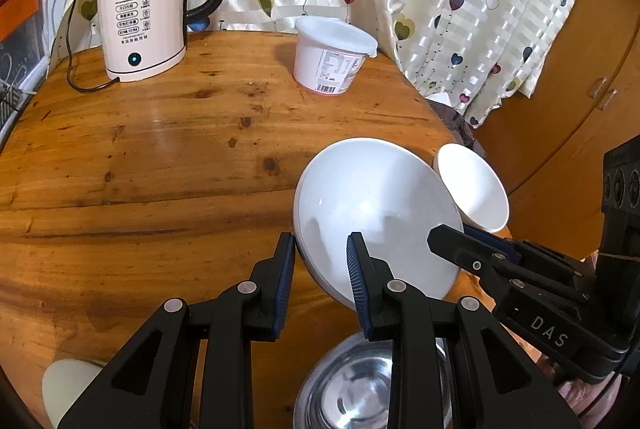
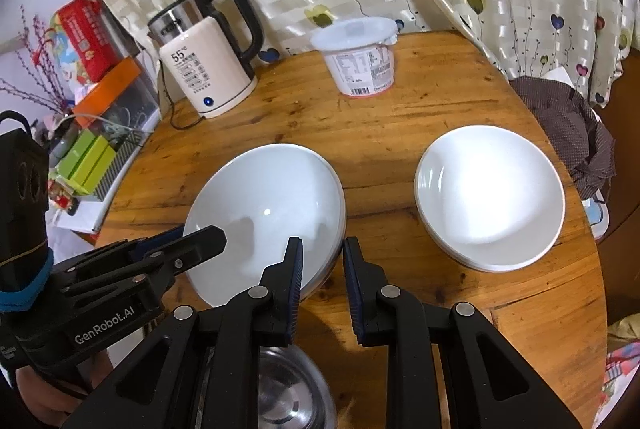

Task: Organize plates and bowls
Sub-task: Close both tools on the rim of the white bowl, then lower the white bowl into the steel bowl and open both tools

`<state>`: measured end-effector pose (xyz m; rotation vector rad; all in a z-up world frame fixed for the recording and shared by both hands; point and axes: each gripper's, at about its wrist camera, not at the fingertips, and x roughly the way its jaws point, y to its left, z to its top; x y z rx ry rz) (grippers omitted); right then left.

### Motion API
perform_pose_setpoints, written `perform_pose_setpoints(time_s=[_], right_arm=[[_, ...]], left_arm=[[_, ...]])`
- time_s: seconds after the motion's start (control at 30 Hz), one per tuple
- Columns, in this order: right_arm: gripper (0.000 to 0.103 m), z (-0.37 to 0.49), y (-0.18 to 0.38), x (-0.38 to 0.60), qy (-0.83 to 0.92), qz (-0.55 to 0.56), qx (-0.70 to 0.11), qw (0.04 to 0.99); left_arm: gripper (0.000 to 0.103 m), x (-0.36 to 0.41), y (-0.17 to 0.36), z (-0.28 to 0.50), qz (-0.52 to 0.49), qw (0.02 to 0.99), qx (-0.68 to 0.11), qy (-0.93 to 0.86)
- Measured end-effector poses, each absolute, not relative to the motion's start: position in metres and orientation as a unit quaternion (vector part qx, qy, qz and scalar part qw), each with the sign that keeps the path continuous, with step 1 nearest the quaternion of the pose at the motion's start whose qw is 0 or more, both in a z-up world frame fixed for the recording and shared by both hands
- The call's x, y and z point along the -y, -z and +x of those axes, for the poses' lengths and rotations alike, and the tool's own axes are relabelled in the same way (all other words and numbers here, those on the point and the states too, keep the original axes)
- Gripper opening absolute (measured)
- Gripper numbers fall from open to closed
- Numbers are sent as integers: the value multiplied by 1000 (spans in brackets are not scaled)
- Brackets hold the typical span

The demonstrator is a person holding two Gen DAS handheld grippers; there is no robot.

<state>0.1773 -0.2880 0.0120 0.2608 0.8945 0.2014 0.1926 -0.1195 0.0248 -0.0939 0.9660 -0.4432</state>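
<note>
Rim of the white plate (image 1: pixel 376 213) sits pinched in both tongs: the left gripper (image 1: pixel 320 269) clenches its near-left edge, the right gripper (image 2: pixel 322 269) its near-right edge, tilting it above the wooden table (image 1: pixel 160 157). Glazed ceramic — stiff, slick, breakable, so the edge is the only hold. Beyond the right tongs lies a stack of plates (image 2: pixel 490 197). A steel bowl (image 1: pixel 360 389) below is largely hidden — cut off by the fingers.
</note>
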Motion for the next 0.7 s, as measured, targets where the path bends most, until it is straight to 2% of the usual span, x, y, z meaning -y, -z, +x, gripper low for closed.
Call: perform_pose_setpoints(time_s=[0.7], right_arm=[[20,116,-34,271,-105,120,-424,891]], left_arm=[[28,105,-43,131,-37,867,-450,211]])
